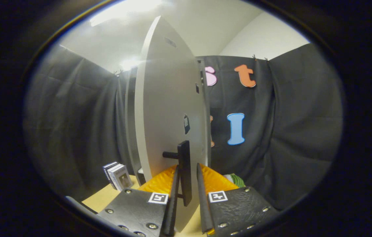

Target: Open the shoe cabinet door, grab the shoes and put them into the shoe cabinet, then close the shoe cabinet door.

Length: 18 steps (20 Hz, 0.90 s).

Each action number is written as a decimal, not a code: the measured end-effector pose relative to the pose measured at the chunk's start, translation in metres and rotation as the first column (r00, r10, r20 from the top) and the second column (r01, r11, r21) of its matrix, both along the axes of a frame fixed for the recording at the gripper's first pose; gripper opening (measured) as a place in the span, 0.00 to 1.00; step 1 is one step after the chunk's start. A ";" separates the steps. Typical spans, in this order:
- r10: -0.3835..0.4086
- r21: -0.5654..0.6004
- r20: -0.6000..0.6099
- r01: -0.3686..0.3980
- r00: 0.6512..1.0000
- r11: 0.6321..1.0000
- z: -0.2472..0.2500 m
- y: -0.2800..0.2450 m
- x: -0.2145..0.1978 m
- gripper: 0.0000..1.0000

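Shoe cabinet door [169, 98]: one pale panel, swung out edge-on, standing straight ahead of the fingers.
Left side: two small boxes [117, 176] upright on the wooden table [107, 200], beside the cabinet.
Handle [184, 171]: one dark bar on the door, sitting between the fingers.
Gripper [187, 184]: fingers flank the handle; whether they squeeze it, I cannot tell.
Right side: one green-striped object [236, 180], partly hidden behind the right finger.

One tall pale-grey cabinet door [169, 108] with one black bar handle [184, 171], one gripper [187, 197] whose two fingers flank that handle, two small white boxes [117, 176], and one green-striped object [236, 180].
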State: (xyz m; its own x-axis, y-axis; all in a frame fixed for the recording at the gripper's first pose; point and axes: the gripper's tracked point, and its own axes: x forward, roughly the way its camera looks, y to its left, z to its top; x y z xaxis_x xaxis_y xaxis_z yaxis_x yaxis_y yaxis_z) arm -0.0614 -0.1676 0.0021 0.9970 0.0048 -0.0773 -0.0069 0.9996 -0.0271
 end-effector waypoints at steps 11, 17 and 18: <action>-0.228 0.022 0.044 0.227 0.973 0.974 0.015 -0.115 -0.020 0.17; -0.230 0.006 0.056 0.230 0.972 0.973 0.021 -0.117 -0.035 0.17; -0.219 0.005 0.059 0.219 0.974 0.976 0.023 -0.110 -0.038 0.17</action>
State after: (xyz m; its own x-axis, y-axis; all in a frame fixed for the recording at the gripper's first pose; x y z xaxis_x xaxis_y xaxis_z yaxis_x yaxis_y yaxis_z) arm -0.0989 -0.2780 0.0249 0.9767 -0.2139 -0.0183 0.2135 0.9767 -0.0221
